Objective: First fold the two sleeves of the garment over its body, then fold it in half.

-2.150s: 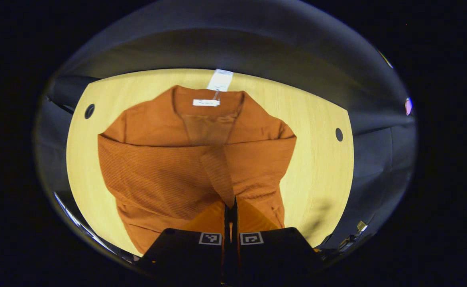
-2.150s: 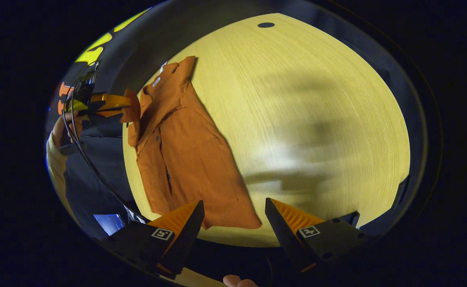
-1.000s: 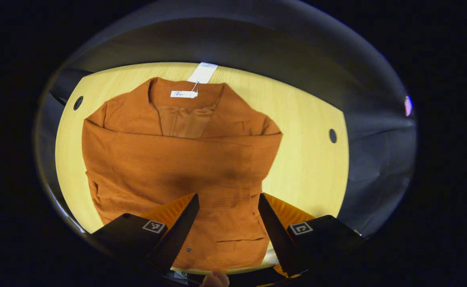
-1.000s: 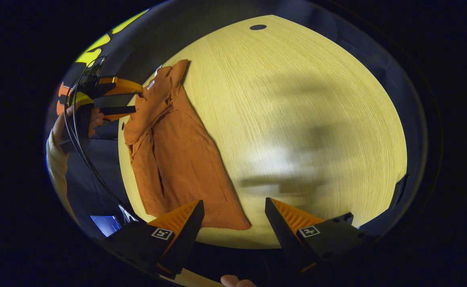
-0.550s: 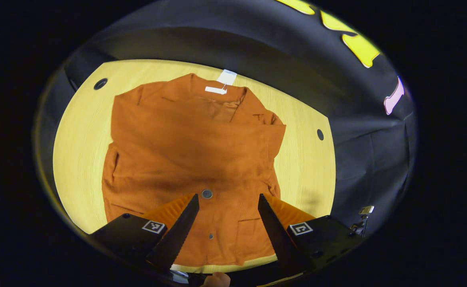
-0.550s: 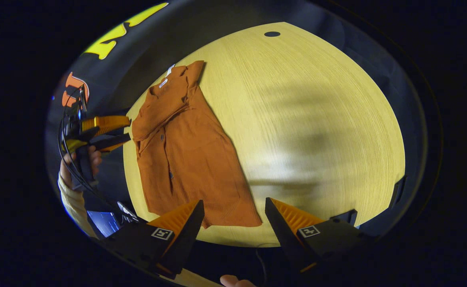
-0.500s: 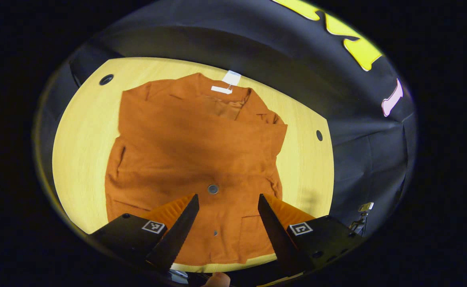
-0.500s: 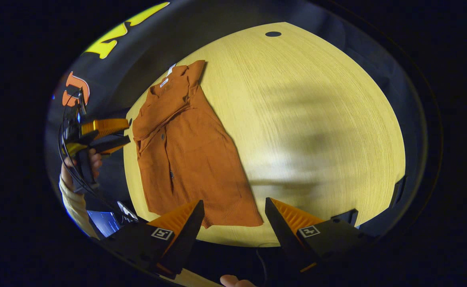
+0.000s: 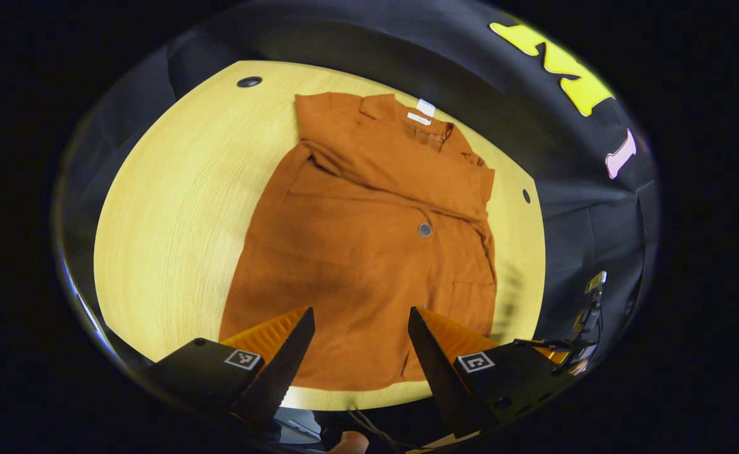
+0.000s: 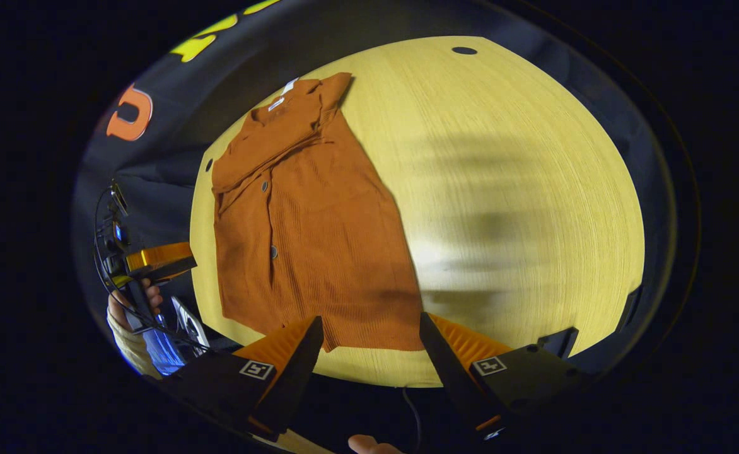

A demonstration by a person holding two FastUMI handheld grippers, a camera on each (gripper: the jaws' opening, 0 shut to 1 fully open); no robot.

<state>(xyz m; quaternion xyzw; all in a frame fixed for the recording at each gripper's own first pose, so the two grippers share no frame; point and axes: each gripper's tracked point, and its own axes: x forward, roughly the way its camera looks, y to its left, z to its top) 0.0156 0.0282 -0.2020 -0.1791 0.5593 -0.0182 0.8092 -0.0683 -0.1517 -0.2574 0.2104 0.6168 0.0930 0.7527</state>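
Observation:
An orange button-front garment (image 9: 369, 252) lies flat on the wooden table (image 9: 168, 208), collar at the far end with a white tag (image 9: 421, 112). Both sleeves lie folded across its chest. My left gripper (image 9: 360, 350) hangs open above the hem, nothing between its fingers. In the right gripper view the garment (image 10: 306, 233) lies left of centre, and my right gripper (image 10: 369, 356) is open just over the hem's right corner. There the left gripper (image 10: 188, 261) hovers off the table's left edge, held by a hand (image 10: 127, 309).
The table (image 10: 521, 189) stretches bare to the garment's right, with round cable holes (image 10: 464, 50) (image 9: 249, 81) near its corners. Black cloth walls surround it. A lit screen (image 10: 161, 353) and cables sit below the near left edge.
My left gripper let go of the sleeve, opened and drew back towards the hem; the sleeve now lies across the chest. The right gripper shifted slightly closer to the hem corner, still open.

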